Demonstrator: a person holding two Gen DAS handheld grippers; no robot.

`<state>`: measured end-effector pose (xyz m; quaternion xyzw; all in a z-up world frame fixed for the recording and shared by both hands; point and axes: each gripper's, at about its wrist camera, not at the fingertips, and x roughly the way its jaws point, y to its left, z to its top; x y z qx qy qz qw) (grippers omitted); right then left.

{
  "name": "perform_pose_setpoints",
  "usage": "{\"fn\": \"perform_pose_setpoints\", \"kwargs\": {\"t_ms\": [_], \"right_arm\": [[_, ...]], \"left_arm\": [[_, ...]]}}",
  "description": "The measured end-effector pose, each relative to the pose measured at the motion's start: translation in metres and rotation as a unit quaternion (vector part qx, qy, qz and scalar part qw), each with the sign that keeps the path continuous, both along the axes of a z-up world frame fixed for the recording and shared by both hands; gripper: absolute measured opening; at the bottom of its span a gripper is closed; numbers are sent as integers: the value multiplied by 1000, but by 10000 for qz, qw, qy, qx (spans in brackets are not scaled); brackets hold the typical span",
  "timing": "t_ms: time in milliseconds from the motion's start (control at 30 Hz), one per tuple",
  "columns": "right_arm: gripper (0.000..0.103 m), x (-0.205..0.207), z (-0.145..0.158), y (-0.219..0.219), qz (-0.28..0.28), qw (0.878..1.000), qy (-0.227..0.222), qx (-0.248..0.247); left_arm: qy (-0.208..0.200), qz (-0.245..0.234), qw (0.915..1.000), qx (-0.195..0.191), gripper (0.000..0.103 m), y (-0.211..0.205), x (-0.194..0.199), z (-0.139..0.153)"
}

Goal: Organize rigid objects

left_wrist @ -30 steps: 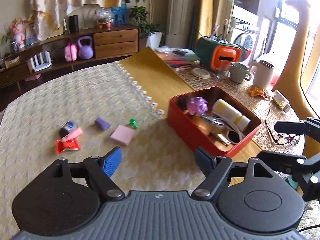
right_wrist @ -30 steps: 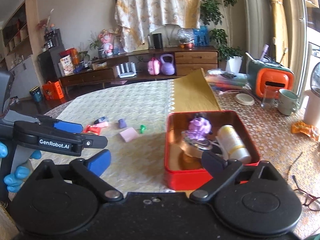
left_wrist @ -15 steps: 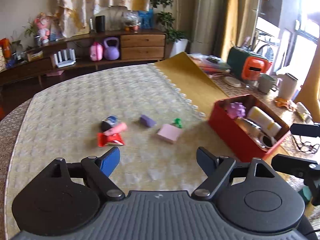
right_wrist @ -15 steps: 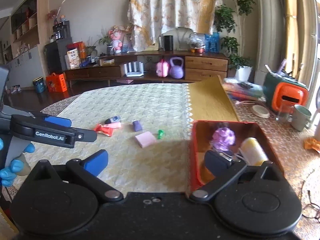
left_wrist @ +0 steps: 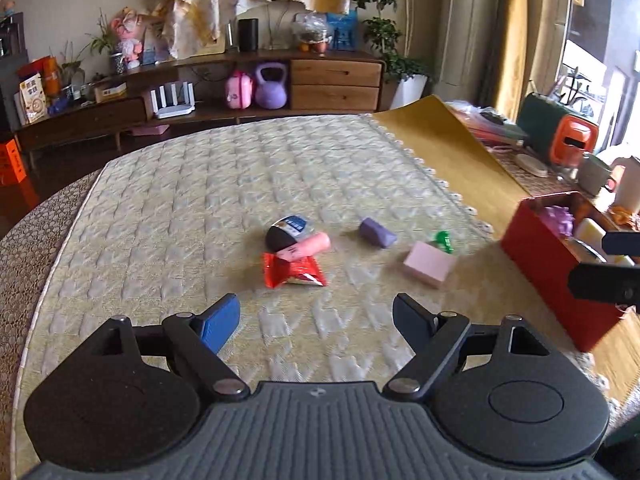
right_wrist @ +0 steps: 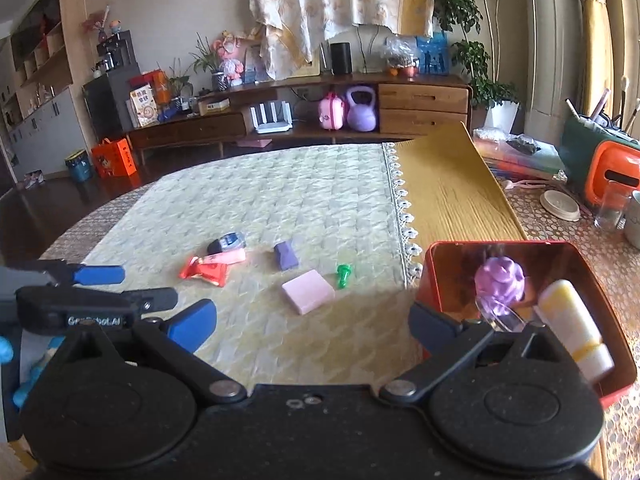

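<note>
Just left of the red tin (right_wrist: 436, 268) lie a pink block (right_wrist: 308, 291) and red wrapper (right_wrist: 205, 271); left gripper (left_wrist: 316, 320) and right gripper (right_wrist: 310, 320) both gape, empty.

Six small items lie on the tablecloth: one red packet (left_wrist: 293, 274), one pink tube (left_wrist: 306, 245), one dark pouch (left_wrist: 285, 233). Also one purple block (left_wrist: 377, 232), one pink block (left_wrist: 429, 263), one green piece (left_wrist: 443, 239), and one red box (left_wrist: 554, 276).

The red box (left_wrist: 556, 276) is cut by the right picture edge — the print on the red wrapper (left_wrist: 294, 272) is too small to read.
</note>
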<state>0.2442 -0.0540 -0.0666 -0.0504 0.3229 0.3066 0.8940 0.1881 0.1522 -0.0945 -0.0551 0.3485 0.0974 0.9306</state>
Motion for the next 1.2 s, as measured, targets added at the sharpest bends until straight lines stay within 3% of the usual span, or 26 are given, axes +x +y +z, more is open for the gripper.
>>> {"fn": "perform_pose_setpoints", "kwargs": {"t_ms": [133, 267, 500, 700, 767, 1200], "right_arm": [[101, 17, -8, 11, -31, 9999, 109, -43], [90, 34, -13, 27, 30, 9997, 211, -76], [82, 69, -27, 43, -128, 9988, 454, -108], [69, 91, -46, 53, -275, 9972, 630, -296], [59, 97, -51, 55, -298, 9965, 712, -321], [36, 113, -68, 69, -238, 9953, 802, -496]], "left_arm": [[37, 45, 10000, 58, 84, 3, 11, -13], [57, 35, 9998, 175, 84, 3, 22, -23], [49, 66, 9996, 274, 84, 6, 40, -36], [64, 112, 9995, 279, 84, 10, 52, -50], [58, 133, 9995, 266, 84, 11, 56, -54], [19, 99, 9983, 571, 84, 7, 73, -65]]}}
